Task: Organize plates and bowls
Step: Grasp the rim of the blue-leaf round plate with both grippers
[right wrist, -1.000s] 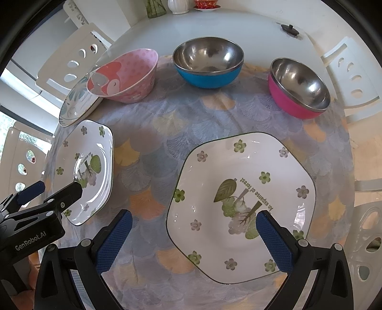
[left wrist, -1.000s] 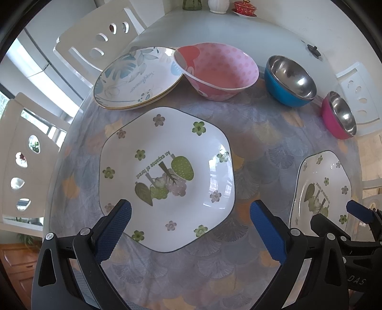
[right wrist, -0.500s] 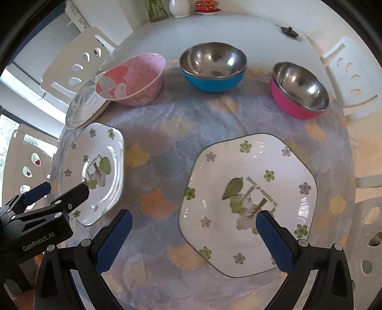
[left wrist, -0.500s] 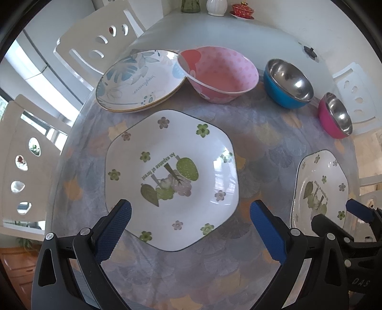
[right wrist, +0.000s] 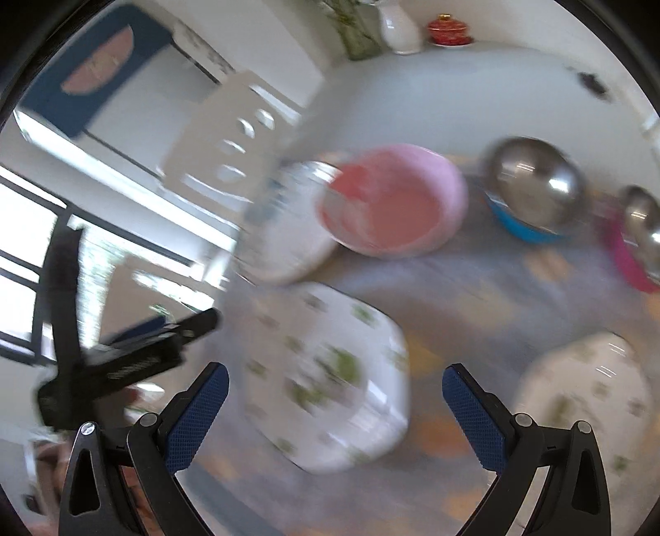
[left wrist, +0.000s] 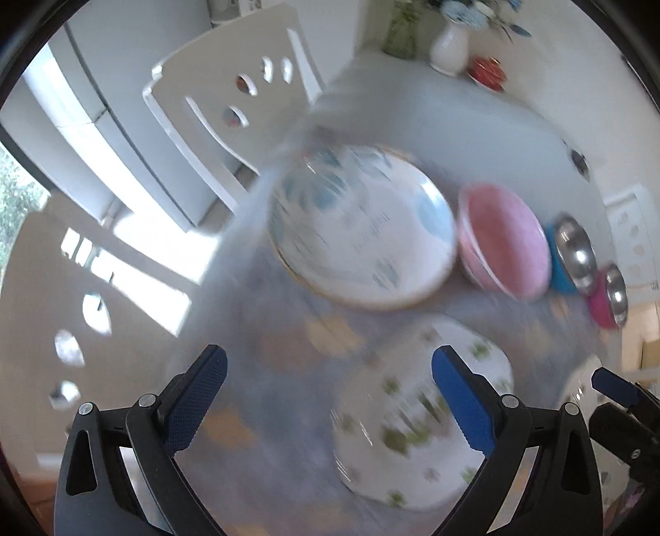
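Both views are blurred by motion. My left gripper (left wrist: 328, 396) is open above the tablecloth, left of a white hexagonal plate with green flowers (left wrist: 416, 424). Beyond it lie stacked round plates with blue leaves (left wrist: 363, 231), then a pink bowl (left wrist: 505, 247), a blue steel bowl (left wrist: 569, 259) and a magenta steel bowl (left wrist: 608, 297). My right gripper (right wrist: 334, 406) is open over the same hexagonal plate (right wrist: 326, 387). A second hexagonal plate (right wrist: 585, 396) lies to its right. The pink bowl (right wrist: 392, 202), blue bowl (right wrist: 532, 189) and magenta bowl (right wrist: 635, 243) stand behind.
White chairs (left wrist: 235, 99) stand along the table's left side, by a window. A white vase (right wrist: 398, 29), a green glass vase (right wrist: 354, 33) and a red lidded cup (right wrist: 447, 29) sit at the far edge. The left gripper's body (right wrist: 123, 354) shows at left.
Both grippers have swung sharply to the left and tilted up. The left one has left the hexagonal plate behind on its right; the right one now faces the left plate instead of the right one.
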The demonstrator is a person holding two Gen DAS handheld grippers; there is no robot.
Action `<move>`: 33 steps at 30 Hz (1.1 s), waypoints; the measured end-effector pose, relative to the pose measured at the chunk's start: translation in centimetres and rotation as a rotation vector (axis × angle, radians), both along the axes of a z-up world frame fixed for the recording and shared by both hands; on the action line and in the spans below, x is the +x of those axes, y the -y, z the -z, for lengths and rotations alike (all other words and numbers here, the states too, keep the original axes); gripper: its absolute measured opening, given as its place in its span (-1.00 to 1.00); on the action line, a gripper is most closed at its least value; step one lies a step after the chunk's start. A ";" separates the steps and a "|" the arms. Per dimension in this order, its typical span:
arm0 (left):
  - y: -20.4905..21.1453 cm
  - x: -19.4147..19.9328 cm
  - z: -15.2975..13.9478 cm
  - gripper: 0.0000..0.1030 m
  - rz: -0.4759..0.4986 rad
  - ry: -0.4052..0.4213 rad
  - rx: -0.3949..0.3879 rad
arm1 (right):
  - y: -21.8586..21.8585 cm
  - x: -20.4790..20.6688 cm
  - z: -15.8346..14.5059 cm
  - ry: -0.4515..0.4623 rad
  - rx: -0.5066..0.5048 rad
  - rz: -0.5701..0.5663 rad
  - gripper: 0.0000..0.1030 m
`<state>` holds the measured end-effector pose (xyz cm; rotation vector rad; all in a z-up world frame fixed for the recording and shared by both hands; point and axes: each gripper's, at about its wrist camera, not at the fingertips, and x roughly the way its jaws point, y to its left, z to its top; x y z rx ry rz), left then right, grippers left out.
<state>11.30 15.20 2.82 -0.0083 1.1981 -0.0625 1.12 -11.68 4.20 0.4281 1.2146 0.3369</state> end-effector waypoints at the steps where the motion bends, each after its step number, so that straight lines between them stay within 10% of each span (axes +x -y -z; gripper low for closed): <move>1: -0.7 1.1 0.1 0.93 0.001 0.004 0.007 | -0.8 1.2 0.0 0.007 0.017 0.003 1.00; 10: -3.7 8.8 5.4 0.93 -0.036 -0.061 -0.054 | -6.9 8.8 5.4 -0.027 0.129 0.064 1.00; 23: -3.1 12.7 10.5 0.93 0.002 -0.124 -0.042 | -8.5 13.7 13.1 -0.102 -0.053 0.091 1.00; 33: -2.8 13.6 11.5 1.00 0.003 -0.151 -0.078 | -7.9 14.1 13.1 -0.001 -0.042 0.171 1.00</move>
